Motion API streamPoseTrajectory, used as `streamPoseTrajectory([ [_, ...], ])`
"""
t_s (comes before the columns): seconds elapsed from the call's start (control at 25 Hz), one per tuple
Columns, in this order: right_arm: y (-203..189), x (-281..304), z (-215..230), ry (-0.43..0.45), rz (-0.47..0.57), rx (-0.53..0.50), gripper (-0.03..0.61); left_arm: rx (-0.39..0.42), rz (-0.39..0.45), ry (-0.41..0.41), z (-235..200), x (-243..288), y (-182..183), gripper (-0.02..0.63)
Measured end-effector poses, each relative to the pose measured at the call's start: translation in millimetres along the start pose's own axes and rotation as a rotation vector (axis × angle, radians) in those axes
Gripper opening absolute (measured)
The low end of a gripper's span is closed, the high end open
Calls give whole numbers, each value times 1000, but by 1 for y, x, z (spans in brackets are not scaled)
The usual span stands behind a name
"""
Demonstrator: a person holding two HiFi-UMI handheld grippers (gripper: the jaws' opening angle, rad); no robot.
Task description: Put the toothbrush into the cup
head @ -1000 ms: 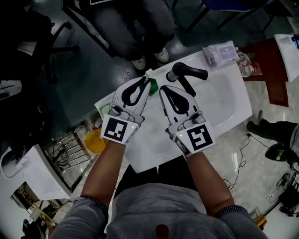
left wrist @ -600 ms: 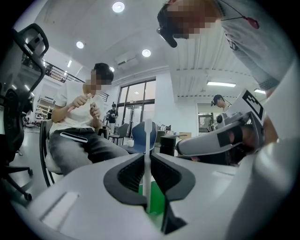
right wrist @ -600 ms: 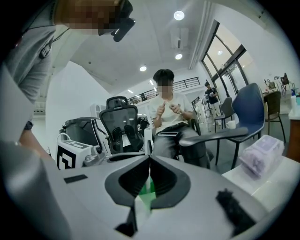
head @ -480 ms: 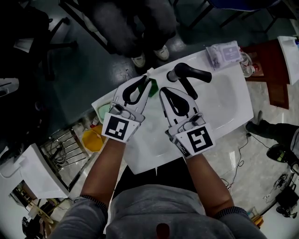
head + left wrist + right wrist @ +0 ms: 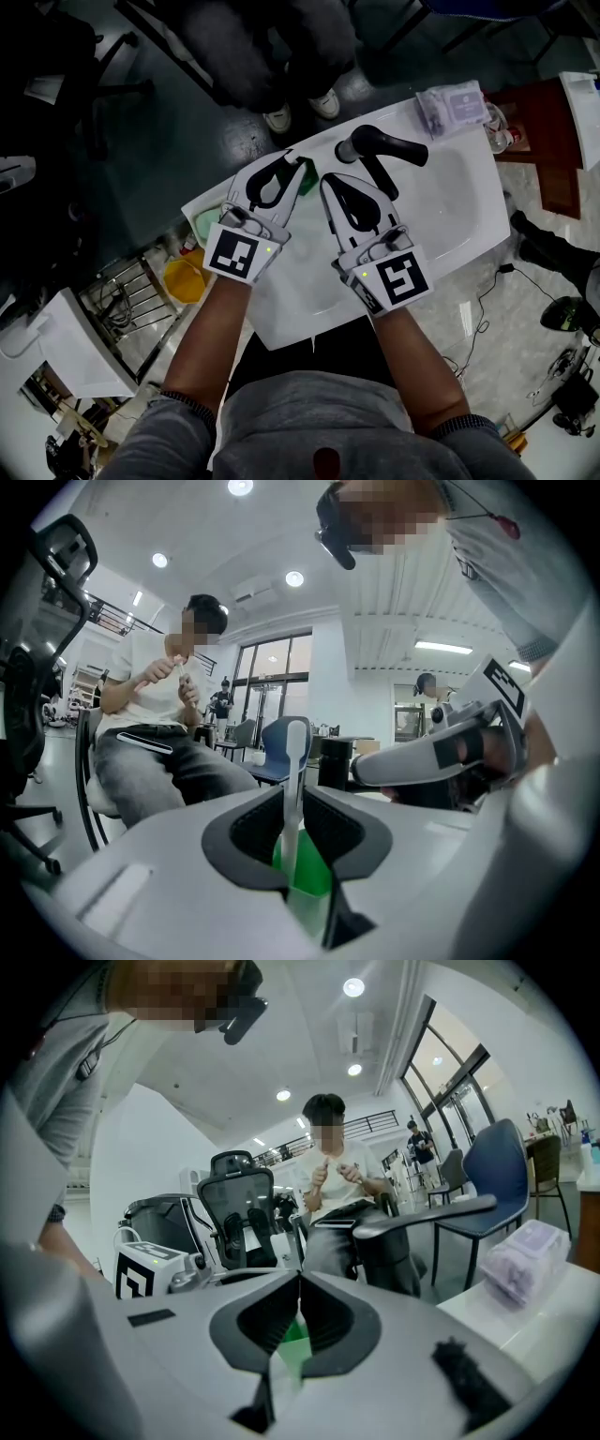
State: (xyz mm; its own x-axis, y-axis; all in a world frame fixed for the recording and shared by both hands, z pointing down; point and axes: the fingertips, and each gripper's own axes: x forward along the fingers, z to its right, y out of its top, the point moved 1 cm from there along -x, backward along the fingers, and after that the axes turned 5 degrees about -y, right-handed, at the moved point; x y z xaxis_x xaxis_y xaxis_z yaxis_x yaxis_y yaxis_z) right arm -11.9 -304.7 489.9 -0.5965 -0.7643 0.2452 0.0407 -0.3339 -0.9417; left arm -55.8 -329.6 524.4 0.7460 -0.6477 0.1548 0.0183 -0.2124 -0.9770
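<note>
Holding the toothbrush [image 5: 296,752] at the cup [image 5: 312,862].
Left gripper [image 5: 296,799] is clamped on the white toothbrush, upright between its jaws, the green cup right below; whether the lower end is inside, I cannot tell. Right gripper [image 5: 300,1279] hangs just beside over the sink [image 5: 450,216], jaws pressed together on nothing, near the black tap [image 5: 380,145].

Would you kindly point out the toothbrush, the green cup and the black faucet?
toothbrush [image 5: 292,761]: left gripper view, white shaft above the jaws.
green cup [image 5: 314,866]: left gripper view, its wall.
black faucet [image 5: 389,143]: head view, upper arm.
</note>
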Motion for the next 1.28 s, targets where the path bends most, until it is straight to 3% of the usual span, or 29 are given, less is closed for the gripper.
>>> streamPoseTrajectory([
  [0.32, -4, -1, -3, 9, -6, 3, 15, 29, 38, -6, 0, -3, 1, 131],
  [0.64, -2, -5, -12, 23, -4, -1, 15, 10, 46, 45, -4, -12, 1, 221],
  [0.8, -2, -8, -15, 28, -1, -3, 15, -28, -11, 65, -3, -18, -4, 258],
  [1.28, 15, -25, -33, 39, 20, -31, 15, 46, 39, 62, 6, -38, 21, 273],
])
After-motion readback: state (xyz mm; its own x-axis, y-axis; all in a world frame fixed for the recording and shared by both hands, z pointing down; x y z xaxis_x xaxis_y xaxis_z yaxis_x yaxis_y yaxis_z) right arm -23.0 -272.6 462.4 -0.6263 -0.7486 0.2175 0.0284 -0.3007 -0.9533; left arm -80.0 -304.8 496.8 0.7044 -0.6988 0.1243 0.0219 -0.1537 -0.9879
